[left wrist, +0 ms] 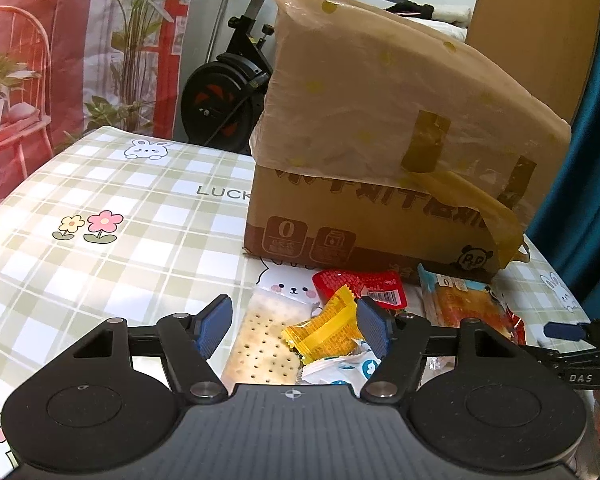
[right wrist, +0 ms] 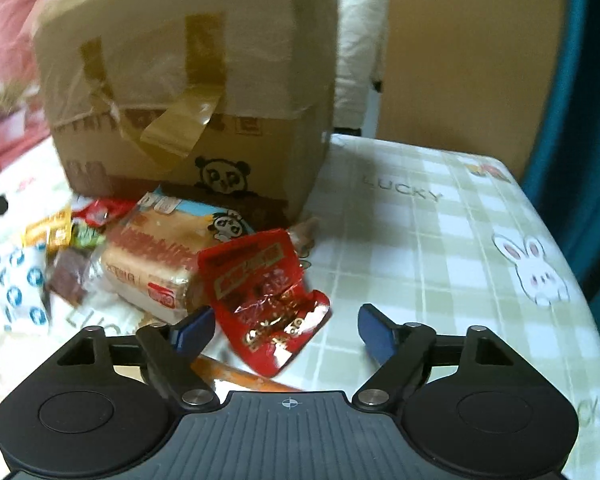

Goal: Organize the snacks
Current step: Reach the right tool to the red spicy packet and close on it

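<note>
Heaped on the table point(right wrist: 440, 240) before the box point(left wrist: 372, 216): yellow packet point(left wrist: 328, 328) atop cracker pack point(left wrist: 264, 344), bread point(right wrist: 156, 264) mid-pile, crumpled red packet point(right wrist: 268, 296) rightmost.

Lived-in home room, table point(left wrist: 100, 184) under a checked bunny-and-flower cloth across the lower frame, exercise bike point(left wrist: 228, 80) upper centre, printed curtain point(left wrist: 80, 40) with chair and plants upper left, teal curtain point(left wrist: 596, 120) at right edge, taped cardboard box point(left wrist: 380, 160) amid snack packets
</note>
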Motion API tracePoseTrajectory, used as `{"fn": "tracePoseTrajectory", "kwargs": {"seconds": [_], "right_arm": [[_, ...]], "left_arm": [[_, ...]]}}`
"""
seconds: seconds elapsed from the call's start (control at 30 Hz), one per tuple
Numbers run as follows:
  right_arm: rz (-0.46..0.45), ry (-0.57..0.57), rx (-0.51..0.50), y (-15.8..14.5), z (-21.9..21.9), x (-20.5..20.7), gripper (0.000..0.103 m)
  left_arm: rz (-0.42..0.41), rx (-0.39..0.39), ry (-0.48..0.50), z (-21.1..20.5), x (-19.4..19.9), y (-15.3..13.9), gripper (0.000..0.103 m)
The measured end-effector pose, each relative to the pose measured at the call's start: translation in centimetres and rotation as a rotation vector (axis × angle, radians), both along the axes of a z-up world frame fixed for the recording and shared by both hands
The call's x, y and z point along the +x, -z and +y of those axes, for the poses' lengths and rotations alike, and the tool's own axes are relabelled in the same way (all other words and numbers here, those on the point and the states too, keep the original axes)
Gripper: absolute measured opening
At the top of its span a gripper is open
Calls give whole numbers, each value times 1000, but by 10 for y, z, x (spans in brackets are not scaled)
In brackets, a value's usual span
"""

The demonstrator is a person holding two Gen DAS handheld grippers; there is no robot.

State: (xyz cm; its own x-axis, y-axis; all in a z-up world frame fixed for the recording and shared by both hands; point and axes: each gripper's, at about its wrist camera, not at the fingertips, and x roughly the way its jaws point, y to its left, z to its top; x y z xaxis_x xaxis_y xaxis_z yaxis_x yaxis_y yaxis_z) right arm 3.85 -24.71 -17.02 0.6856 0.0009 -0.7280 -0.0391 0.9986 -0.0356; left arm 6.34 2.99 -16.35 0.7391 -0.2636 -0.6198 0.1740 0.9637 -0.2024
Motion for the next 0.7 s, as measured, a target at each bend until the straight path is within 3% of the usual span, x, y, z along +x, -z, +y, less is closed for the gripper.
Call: {"fn": "tracePoseTrajectory", "kwargs": {"seconds": [0.2, 0.27, 0.37, 0.63, 0.7], "right_arm": [[10, -49, -44, 9, 0, 19, 78], [21, -61, -52, 11, 0, 24, 70], [16, -59, -6, 16, -1, 26, 63], [-57, 21, 62, 23, -8, 11, 60], [-75, 50, 89, 22, -12, 8, 52]], "left_arm": [[8, -5, 1, 1, 1, 1, 70], [8, -8, -2, 1, 2, 1, 70], [9, -8, -6, 1, 2, 3, 70], [10, 2, 1, 0, 2, 7, 70], [10, -3, -2, 1, 3, 6, 70]]}}
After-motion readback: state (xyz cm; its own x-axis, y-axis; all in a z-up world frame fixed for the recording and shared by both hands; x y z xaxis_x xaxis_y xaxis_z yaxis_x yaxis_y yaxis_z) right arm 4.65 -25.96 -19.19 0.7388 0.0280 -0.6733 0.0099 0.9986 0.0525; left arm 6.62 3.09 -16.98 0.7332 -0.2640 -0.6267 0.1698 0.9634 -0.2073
